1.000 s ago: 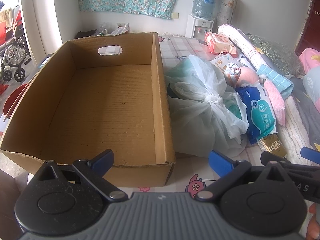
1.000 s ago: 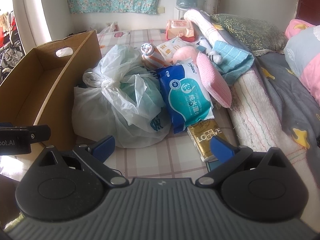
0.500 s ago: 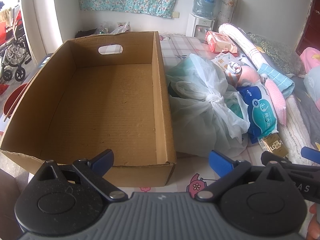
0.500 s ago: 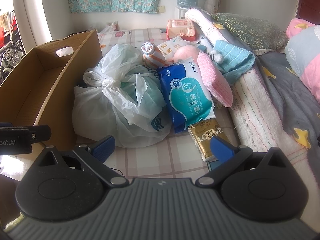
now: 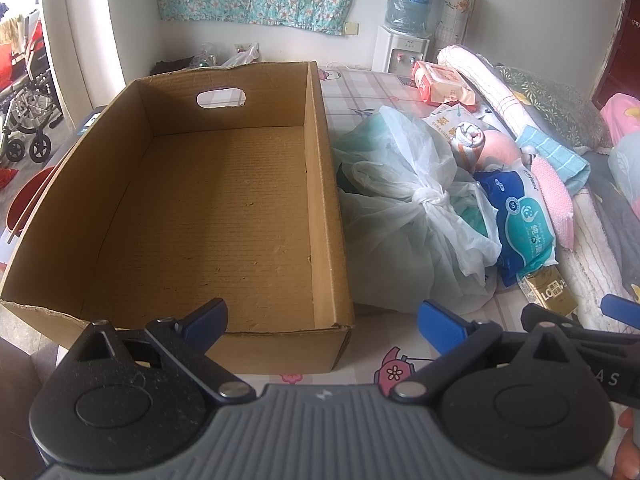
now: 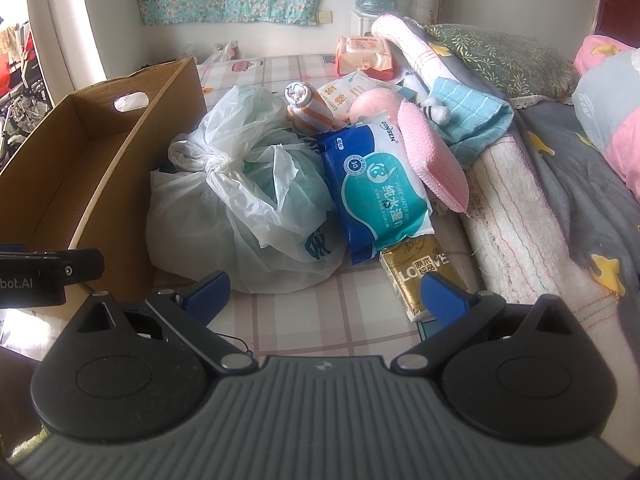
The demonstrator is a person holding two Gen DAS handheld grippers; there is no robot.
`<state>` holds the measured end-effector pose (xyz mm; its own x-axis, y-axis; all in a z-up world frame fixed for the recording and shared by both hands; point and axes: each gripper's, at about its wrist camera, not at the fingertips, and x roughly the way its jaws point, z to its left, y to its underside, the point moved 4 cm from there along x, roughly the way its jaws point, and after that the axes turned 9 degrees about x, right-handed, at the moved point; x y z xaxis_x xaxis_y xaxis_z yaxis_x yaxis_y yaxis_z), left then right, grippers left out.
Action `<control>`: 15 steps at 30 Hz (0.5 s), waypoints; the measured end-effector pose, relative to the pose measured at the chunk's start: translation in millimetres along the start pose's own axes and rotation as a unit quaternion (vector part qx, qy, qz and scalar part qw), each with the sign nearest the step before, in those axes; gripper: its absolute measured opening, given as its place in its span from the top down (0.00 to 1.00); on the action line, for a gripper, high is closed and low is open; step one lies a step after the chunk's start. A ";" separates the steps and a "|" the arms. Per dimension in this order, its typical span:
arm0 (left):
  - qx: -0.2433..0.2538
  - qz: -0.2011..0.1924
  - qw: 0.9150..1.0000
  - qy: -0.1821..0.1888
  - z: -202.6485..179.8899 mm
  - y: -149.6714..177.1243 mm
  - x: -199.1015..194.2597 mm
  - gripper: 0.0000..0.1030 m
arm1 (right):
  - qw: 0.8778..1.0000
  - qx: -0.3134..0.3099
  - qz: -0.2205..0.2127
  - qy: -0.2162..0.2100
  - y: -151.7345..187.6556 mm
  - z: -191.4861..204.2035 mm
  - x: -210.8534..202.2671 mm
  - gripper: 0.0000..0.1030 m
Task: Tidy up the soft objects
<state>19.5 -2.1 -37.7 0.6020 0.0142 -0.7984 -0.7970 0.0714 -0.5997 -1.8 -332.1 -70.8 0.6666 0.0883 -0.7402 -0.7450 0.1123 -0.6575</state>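
Checked bed cover (image 6: 280, 320) bare near both hand-held grippers, left (image 5: 322, 318) and right (image 6: 326, 292), spread wide, empty. Cardboard box (image 5: 224, 216) floor bare, seen fully only from left; knotted plastic bag (image 6: 240, 208) touching box wall.

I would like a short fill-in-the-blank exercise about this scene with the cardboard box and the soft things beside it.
1. The cardboard box holds ____ at this moment.
2. The white plastic bag is closed at its top with a ____.
3. The blue wet wipes pack lies partly on top of a ____ coloured packet.
4. Both the left gripper and the right gripper are ____ and hold nothing.

Missing words: nothing; knot; gold; open
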 end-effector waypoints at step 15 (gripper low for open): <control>0.021 -0.030 0.999 0.024 -1.4 -20.2 -3.1 0.01 | 0.999 0.016 -0.028 -0.001 -5.6 -11.1 -6.5 0.01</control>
<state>33.6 -5.0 -23.1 0.6441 -0.0398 -0.7639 -0.7568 0.1121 -0.6439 -2.2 -344.3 -63.9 0.7074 0.0829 -0.7019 -0.7052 0.1495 -0.6931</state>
